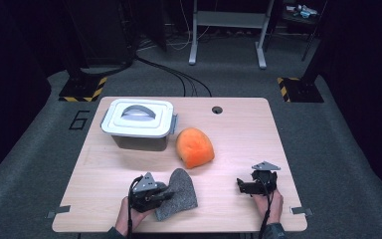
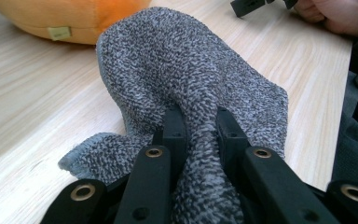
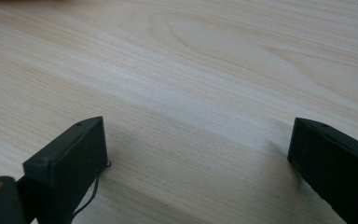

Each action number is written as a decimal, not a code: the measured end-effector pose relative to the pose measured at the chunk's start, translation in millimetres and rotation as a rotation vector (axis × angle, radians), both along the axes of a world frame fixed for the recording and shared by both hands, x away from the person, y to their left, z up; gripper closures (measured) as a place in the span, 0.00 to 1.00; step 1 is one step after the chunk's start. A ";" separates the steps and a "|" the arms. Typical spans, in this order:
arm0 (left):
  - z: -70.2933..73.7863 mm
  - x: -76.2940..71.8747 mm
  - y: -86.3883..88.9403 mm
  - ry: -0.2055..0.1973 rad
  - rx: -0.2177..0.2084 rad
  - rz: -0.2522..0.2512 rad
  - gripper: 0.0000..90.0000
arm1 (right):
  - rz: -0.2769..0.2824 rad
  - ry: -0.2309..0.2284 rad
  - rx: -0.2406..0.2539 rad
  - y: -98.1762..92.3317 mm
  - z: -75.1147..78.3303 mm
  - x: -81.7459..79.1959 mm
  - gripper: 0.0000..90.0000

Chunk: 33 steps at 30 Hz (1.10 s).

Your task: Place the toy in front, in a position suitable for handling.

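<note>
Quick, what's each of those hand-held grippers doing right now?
Left hand-held gripper: closed on a fold of the grey cloth.
Right hand-held gripper: open, holding nothing, over the bare table.

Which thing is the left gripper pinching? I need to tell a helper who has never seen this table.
On the wooden table, look at the near edge, in front of the orange cushion. There the left gripper is shut on a grey towel. It is the only speckled, flat cloth there, unlike the white-lidded box.

cloth [image 2: 200, 70]: rough grey terry | table [image 1: 238, 134]: smooth matt wood
</note>
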<state>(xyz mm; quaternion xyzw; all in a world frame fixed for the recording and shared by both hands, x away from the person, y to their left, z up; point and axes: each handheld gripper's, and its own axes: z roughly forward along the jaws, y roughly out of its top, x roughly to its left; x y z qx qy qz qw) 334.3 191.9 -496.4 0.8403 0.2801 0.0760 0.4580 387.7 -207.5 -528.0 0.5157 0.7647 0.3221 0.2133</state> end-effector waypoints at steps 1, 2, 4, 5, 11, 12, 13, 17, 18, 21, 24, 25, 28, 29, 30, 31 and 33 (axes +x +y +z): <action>-0.1 1.0 -2.3 0.007 0.001 -0.009 0.87 | 0.000 0.000 0.000 0.1 0.0 0.0 0.04; -0.4 2.5 -4.8 -0.008 0.009 -0.016 0.87 | 0.000 0.000 0.000 0.0 0.0 0.0 0.04; -1.0 4.1 -10.2 -0.004 0.006 -0.027 0.87 | 0.000 -0.001 0.000 0.0 -0.1 0.0 0.04; -1.4 4.7 -12.9 0.004 0.004 -0.036 0.87 | -0.002 -0.001 0.001 0.1 0.0 0.0 0.04; -4.3 8.3 -28.6 0.007 0.017 -0.078 0.87 | -0.001 -0.001 0.001 0.0 0.0 0.0 0.04; -4.4 9.2 -30.8 0.000 0.027 -0.082 0.87 | 0.000 -0.001 -0.001 0.0 0.0 0.0 0.04; -5.5 9.4 -33.6 0.001 0.024 -0.080 0.86 | 0.001 0.000 -0.001 0.0 0.0 0.0 0.04; -7.5 11.9 -43.4 0.000 0.035 -0.096 0.86 | 0.001 0.000 -0.001 0.0 0.0 0.0 0.04; -7.8 12.3 -45.7 -0.006 0.043 -0.100 0.86 | 0.001 0.000 -0.001 0.0 0.0 0.0 0.04; -10.1 14.4 -52.6 -0.001 0.054 -0.117 0.86 | 0.002 0.000 -0.001 0.0 0.0 0.1 0.04; -12.6 14.9 -58.2 -0.008 0.056 -0.120 0.86 | 0.000 -0.003 0.000 0.3 -0.1 0.1 0.04; -13.0 15.0 -59.3 0.000 0.063 -0.130 0.85 | 0.000 -0.003 0.000 0.3 -0.1 0.1 0.04; -14.4 15.0 -61.0 -0.004 0.064 -0.131 0.79 | 0.000 -0.003 0.001 0.3 -0.1 0.1 0.04; -14.1 14.8 -60.8 -0.006 0.066 -0.122 0.75 | 0.001 -0.002 0.001 0.3 -0.1 0.1 0.04; -14.0 14.9 -60.5 -0.003 0.070 -0.117 0.67 | 0.000 -0.002 0.001 0.2 -0.1 0.1 0.04; -13.5 15.1 -59.1 0.001 0.075 -0.121 0.60 | 0.000 -0.003 0.001 0.2 -0.1 0.1 0.04; -12.3 14.0 -56.1 0.006 0.073 -0.103 0.46 | 0.001 -0.003 0.001 0.2 -0.1 0.1 0.04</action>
